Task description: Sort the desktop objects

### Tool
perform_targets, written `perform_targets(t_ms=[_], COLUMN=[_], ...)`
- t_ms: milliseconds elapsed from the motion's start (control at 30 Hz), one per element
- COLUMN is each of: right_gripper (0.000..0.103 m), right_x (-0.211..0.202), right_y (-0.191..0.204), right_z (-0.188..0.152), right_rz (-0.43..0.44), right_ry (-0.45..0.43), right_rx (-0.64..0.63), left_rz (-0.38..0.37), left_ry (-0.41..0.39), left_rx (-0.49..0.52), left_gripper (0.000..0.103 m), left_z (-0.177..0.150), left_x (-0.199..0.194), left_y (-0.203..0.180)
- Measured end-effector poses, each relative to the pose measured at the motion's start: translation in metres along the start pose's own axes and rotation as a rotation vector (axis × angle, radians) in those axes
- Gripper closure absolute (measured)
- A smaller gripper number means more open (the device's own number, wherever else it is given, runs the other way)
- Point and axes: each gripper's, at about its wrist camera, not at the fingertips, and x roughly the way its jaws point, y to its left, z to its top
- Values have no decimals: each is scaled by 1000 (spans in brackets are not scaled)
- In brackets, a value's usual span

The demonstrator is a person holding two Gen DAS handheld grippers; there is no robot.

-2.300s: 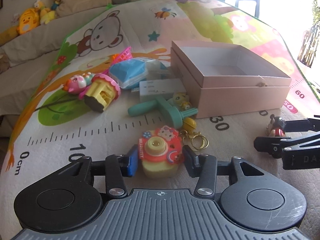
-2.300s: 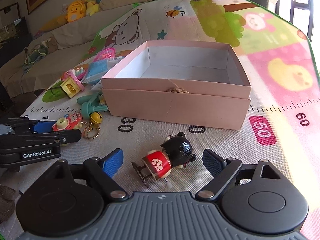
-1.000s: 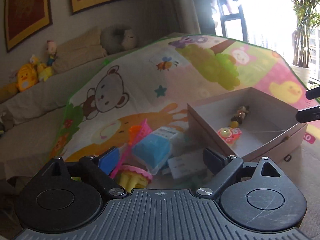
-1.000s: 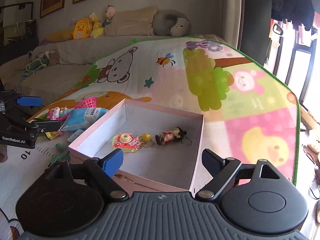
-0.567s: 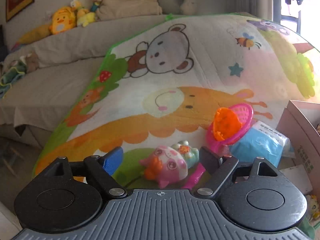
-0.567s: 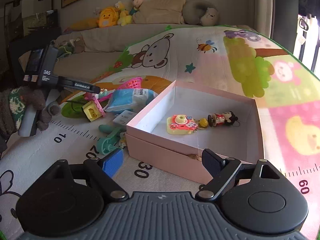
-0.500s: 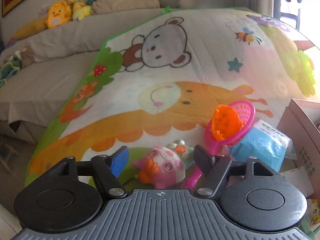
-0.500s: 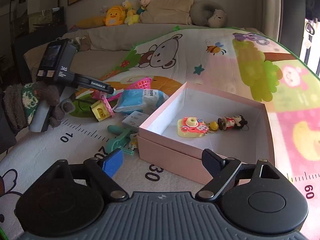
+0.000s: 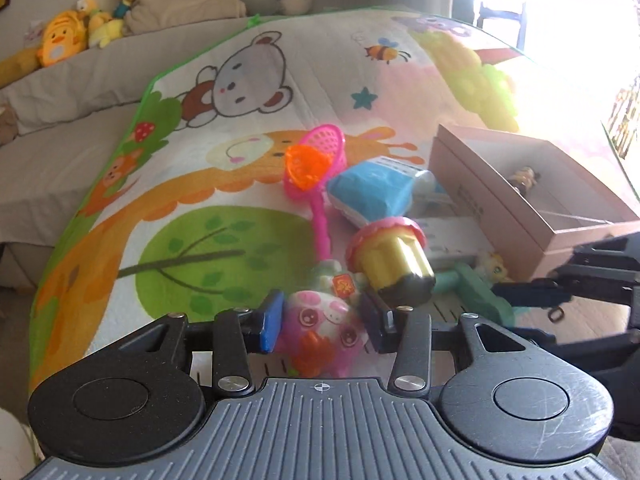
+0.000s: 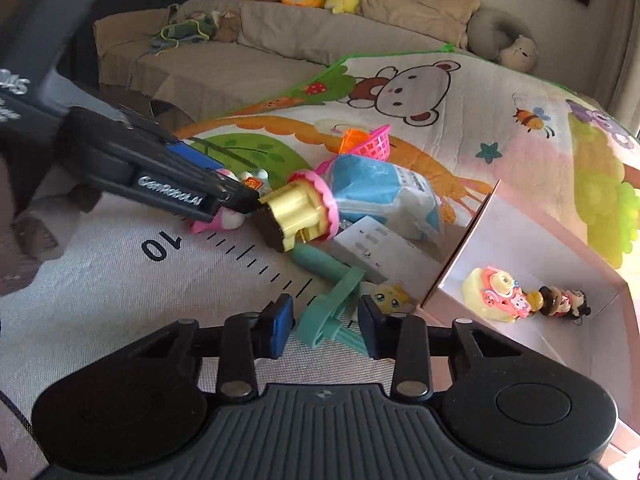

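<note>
Left wrist view is showing your left claw [image 9: 320,322] clenching around a pink, round plastic pig toy [image 9: 320,330], blue pads pressing its two flanks while it is sitting low on the cartoon-printed play mat [image 9: 224,208]. Right wrist view is showing your right claw [image 10: 325,322] bracketing the flat end of a teal plastic T-shaped toy [image 10: 332,300]; whether those pads are already pinching it, you cannot tell from here.

Trouble is waiting on both sides. The pig's body is smooth and bulging, so it is likely to squirt forward out of the pads if you are squeezing off its widest line. A yellow cupcake-shaped toy with a pink frill [image 9: 394,256] is lying just beside the pig, touching or nearly touching your left claw, and lifting carelessly is liable to drag or roll it. The teal toy's long stem is running under that clutter, next to a small yellow animal figure [image 10: 390,294] by the pink cardboard box [image 10: 460,264], so pulling it is risking snagging neighbours.

The pig is looking glossy, with big printed eyes and orange feet. Inside the box a pink-and-yellow toy camera [image 10: 494,294] and a little black-haired doll [image 10: 560,300] are already lying together.
</note>
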Motion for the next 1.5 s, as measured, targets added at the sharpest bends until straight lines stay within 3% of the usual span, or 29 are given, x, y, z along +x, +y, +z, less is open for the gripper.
perform_targets(t_ms=[200,400,500,667,767,900,967,1267,1367,1500], right_gripper=[78,79,79,78,64,60,60,58,58,46], right_x=[-25,-74,-90,-109,-118,-109,-97,-39,-43,-67], right_y=[-11,-32,-47,-78,-94,-117,-123,-102,-98,-106], right_z=[-14,-56,-74,-95,-101,-92,-82,-29,-30,-45], right_rz=[69,3,-86,-137,-144,-174,-145,-75,-66,-130], right_ry=[30,33,41,21,-17,-32,-31,-44,-57,-96], right_rx=[81,98,118,244,296,357,389,347,340,332], left_rz=[-76,-171,-156,-106,-82,-92,-89,-126,-144,-76], left_ry=[25,40,30,14,-10,-47,-66,-51,-41,-25], left_rx=[-23,-6,20,37,55,78,107,127,154,223], left_gripper=[56,54,51,30,22,12,7,6,6,6], left_z=[-13,-26,-24,-18,-17,-21,-25,-38,-44,-48], left_x=[-19,-33,-36,-41,-50,-65,-70,-72,-68,-56], left_y=[-16,-51,-67,-79,-84,-92,-97,-99,-105,-112])
